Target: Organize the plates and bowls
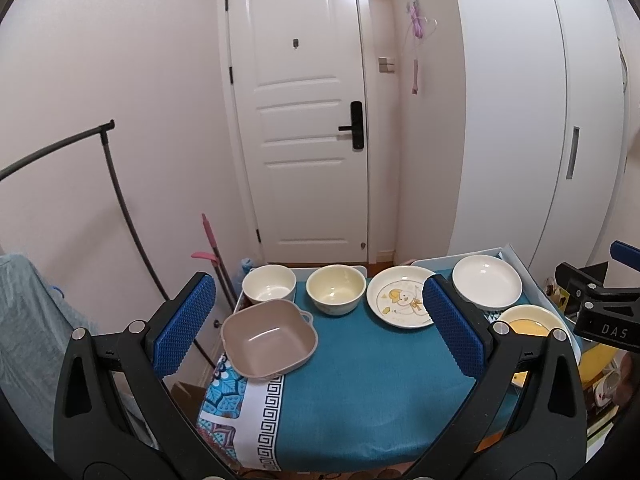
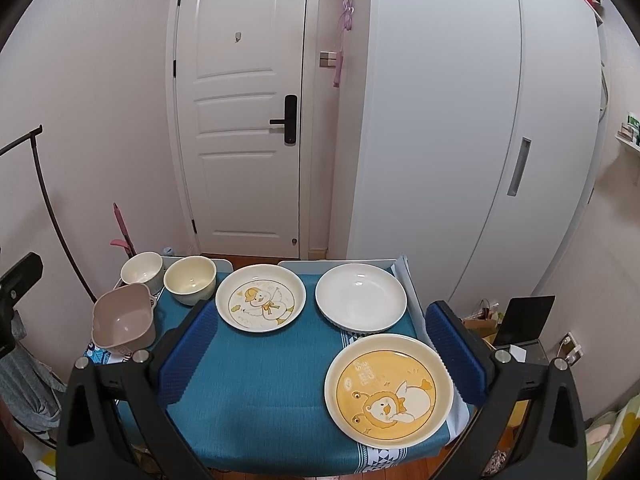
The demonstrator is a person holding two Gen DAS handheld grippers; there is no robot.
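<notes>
The left gripper (image 1: 320, 320) hovers above the near edge of the table (image 1: 360, 392), its blue-padded jaws spread wide and holding nothing. The right gripper (image 2: 320, 348) hangs likewise over the near edge, jaws wide apart and empty; the left wrist view catches it only as a black clamp at the right border.

All the dishes sit on a teal cloth (image 2: 260, 392) that covers the table. Nearest, by the near right corner, lies the yellow plate (image 2: 389, 390) with a bear-and-duck drawing, flat and face up. At the left edge stands the square beige bowl (image 1: 269, 338) with small side handles, upright and empty, its base overhanging the patterned border of the cloth.

Farther back a row runs along the far edge. At the far left corner stands a white bowl (image 1: 269, 283), upright, touching or almost touching the beige bowl in front of it. Just beside it to the right is a cream bowl (image 1: 336, 289), upright and empty. Next comes the duck plate (image 2: 261, 298), near the middle of the far edge. At the far right corner rests the plain white plate (image 2: 361, 297), apart from the duck plate and just behind the yellow plate.

Beyond the table stand a white door (image 1: 300, 120) and a white wardrobe (image 2: 460, 120).
</notes>
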